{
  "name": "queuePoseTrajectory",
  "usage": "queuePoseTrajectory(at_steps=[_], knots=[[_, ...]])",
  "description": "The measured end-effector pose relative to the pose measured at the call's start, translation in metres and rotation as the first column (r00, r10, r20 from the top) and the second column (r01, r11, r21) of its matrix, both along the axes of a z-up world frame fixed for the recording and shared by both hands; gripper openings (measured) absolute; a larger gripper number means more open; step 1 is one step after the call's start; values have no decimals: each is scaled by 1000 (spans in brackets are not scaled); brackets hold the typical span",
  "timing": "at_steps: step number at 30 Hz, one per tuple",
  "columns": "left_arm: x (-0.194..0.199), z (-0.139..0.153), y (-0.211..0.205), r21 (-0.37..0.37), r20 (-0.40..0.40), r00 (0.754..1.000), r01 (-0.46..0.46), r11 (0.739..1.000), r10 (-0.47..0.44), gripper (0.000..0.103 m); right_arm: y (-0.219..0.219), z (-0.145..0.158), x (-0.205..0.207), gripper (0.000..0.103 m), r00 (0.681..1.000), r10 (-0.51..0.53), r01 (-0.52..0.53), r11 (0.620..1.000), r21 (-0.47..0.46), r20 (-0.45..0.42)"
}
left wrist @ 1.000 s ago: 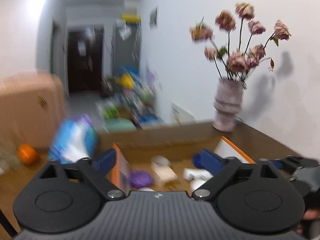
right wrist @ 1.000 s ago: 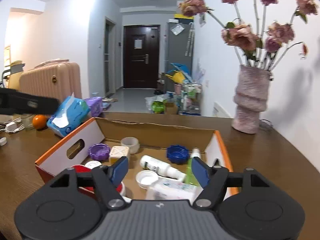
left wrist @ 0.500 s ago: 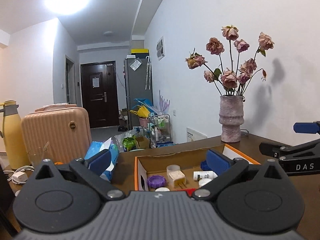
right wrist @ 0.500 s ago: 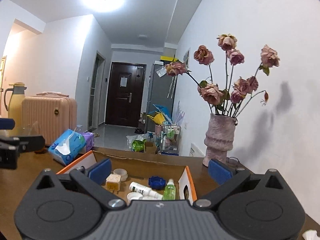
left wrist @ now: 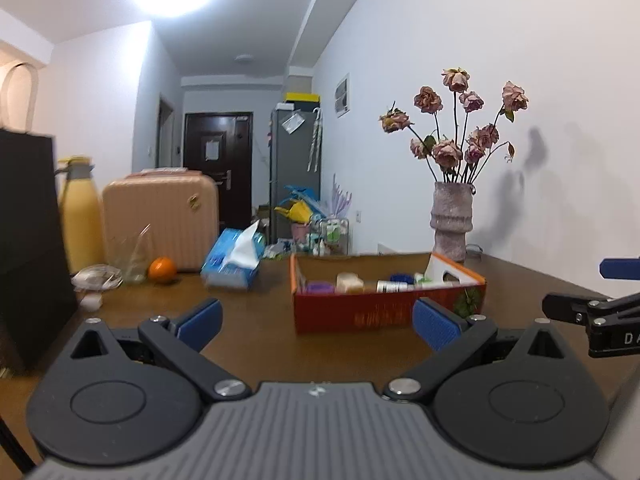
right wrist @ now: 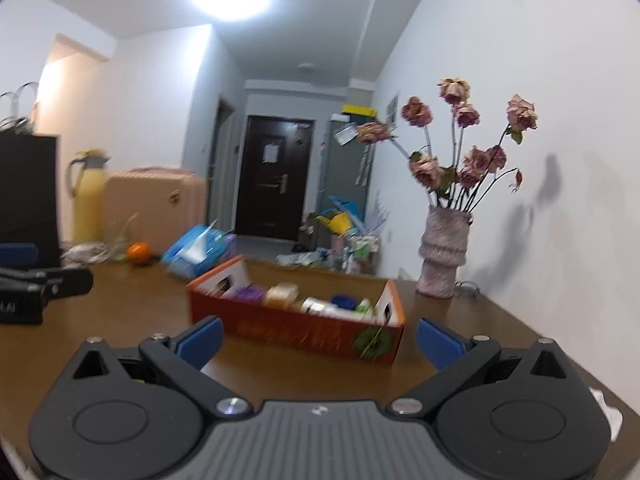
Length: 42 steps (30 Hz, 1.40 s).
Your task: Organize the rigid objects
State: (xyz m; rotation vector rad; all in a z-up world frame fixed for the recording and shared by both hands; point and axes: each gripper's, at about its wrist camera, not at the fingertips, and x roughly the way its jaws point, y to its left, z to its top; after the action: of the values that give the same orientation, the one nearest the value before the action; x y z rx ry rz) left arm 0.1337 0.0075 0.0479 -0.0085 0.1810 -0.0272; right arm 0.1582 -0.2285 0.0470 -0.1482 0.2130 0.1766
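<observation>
On the far left of the worktop (left wrist: 256, 336) I see a small orange (left wrist: 162, 269) and a blue tissue pack (left wrist: 234, 259), both well apart from my tools. My left tongs (left wrist: 316, 320) are spread wide and hold nothing, and they hang above the bare wood in front of the box. The red cardboard box (left wrist: 360, 314) stands in the middle of the worktop, and the rigid things are inside it: a purple lid (left wrist: 320, 288), a pale square container (left wrist: 350, 281), a white bottle (left wrist: 394, 286) lying down and a blue cap (left wrist: 402, 278). My right tongs (right wrist: 318, 338) are also spread and empty, near the front wall of the box. The vase (left wrist: 452, 222) with dried roses stands behind the box, on the right. I judge that no pick is in hand now, I am between picks. The next move needs me to choose one piece, come over the box rim from above, and close on it without pushing the neighbours.
</observation>
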Motion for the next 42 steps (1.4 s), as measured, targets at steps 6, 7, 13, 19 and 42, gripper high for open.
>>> queuePoseTrajectory(at_steps=[6,7,13,19,42], knots=[[-62,-34,-2,5,-23,999,-48,999,49,103,1,-29,-72,103,996,-70,74,995,69,-52],[-69,-39,-5,31,-31,999,-41,999,42,103,1,-33,-83,103,995,-78,83,993,79,-58],[-113,-43,-12,44,10,999,33,999,-33,103,15,-32,-129,103,999,-49,49,997,56,8],[-107,-33,-6,28,48,999,-22,999,21,103,23,-27,-128,103,999,-16,15,999,49,32],[-108,-33,-8,52,54,998,8,999,-11,103,23,-29,-123,103,999,-34,33,998,54,14]])
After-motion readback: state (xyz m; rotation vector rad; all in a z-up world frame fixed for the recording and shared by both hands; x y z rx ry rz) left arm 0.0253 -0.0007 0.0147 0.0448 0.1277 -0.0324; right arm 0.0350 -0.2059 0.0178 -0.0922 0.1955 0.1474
